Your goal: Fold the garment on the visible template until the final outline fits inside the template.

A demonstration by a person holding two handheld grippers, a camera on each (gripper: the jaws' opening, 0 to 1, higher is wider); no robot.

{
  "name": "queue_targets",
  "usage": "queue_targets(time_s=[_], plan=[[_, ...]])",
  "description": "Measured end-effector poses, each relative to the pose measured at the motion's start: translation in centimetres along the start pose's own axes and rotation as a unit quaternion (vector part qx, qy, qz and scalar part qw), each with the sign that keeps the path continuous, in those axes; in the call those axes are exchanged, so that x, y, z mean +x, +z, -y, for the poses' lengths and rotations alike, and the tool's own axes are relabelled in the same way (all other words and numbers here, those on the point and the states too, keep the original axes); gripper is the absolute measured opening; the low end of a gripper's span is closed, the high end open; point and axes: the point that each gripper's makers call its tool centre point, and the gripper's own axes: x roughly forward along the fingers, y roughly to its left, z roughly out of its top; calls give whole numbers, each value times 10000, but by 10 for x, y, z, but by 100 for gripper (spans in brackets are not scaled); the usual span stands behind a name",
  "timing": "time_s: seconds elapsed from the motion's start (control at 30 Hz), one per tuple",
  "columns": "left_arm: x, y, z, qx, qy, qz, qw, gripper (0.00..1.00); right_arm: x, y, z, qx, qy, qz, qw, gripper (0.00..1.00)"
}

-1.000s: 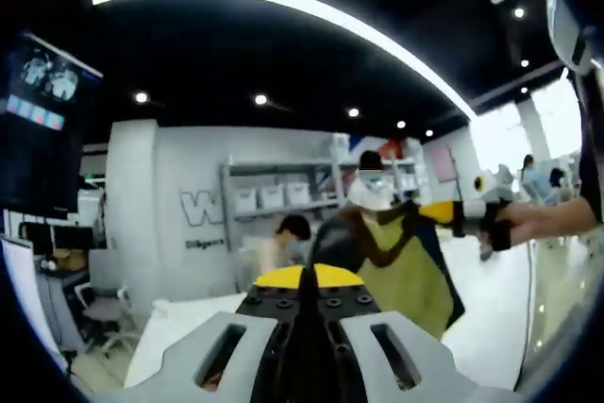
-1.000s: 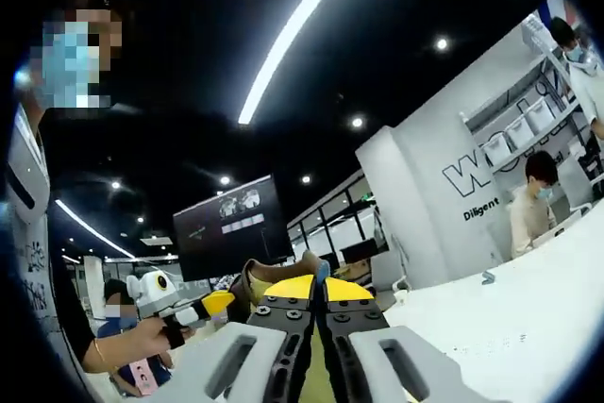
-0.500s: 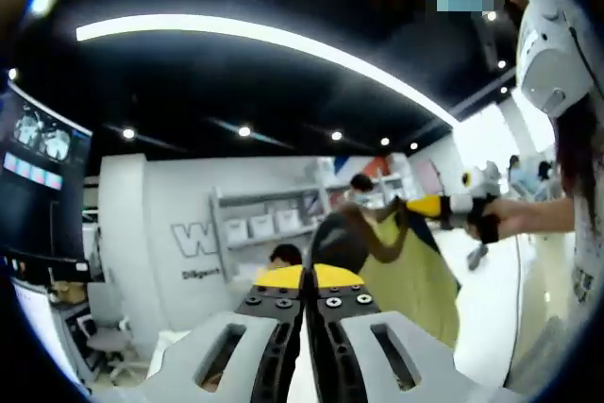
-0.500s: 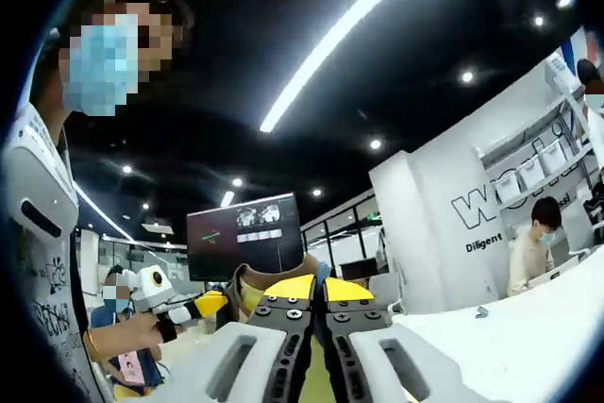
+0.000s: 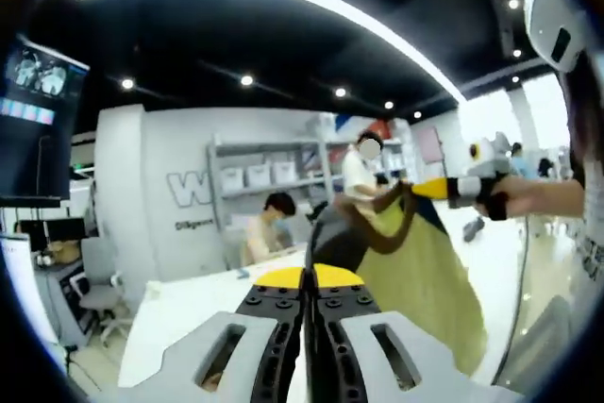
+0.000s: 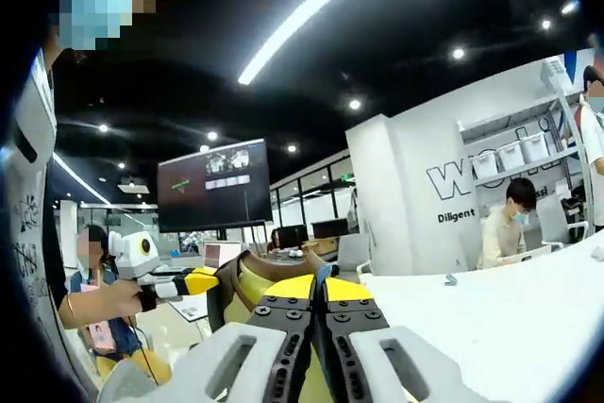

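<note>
Both grippers hold the garment (image 5: 415, 266) up in the air, stretched between them above the white table (image 5: 189, 304).

In the left gripper view, the left gripper (image 5: 308, 280) has its two jaws pressed together, and dark brown cloth emerges right at their yellow tips. From there the garment runs up and to the right, brown along its upper edge and yellow-green below, to the right gripper (image 5: 415, 190), whose yellow tips pinch the far corner. A hand (image 5: 528, 197) holds that gripper's handle.

In the right gripper view, the right gripper (image 6: 318, 285) is likewise closed, with brown and yellow fabric (image 6: 260, 276) bunched just at and behind its tips. The cloth leads left to the left gripper (image 6: 209, 280), which clamps its other end. The person's hand (image 6: 99, 299) grips the handle there.

Behind stand a wall screen (image 6: 200, 186), shelves with white boxes (image 5: 260, 176), and a seated person (image 6: 505, 228) at the table.
</note>
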Motion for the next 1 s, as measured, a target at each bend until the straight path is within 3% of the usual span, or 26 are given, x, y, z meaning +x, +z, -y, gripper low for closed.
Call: queue_targets(time_s=[0.13,0.2,0.27,0.3,0.53,0.67,0.83,1.0], plan=[[6,-4,-2,48,0,-53,10000,0,7,-7,7,-76,-123,-87,9999,0],[22,-29,-23,-373,304,-487,9977,0,14,-16,14,-136,-189,-168,9996,0],[38,-46,-36,-346,337,-587,9971,0,26,-30,23,-209,-282,-308,9989,0],[51,-65,-44,-250,348,-806,9958,0,35,-48,38,-235,-387,-458,9979,0],[73,-97,-50,-210,225,-1118,9933,0,49,-84,71,-112,-650,-731,9951,0],[85,-127,-61,-579,325,-1292,9894,0,57,-107,85,-52,-720,-924,9931,0],[102,-152,-67,-482,318,-1436,9880,0,67,-128,101,-8,-786,-1085,9910,0],[125,-184,-79,-485,268,-1660,9846,0,81,-159,122,-293,-874,-1480,9847,0]])
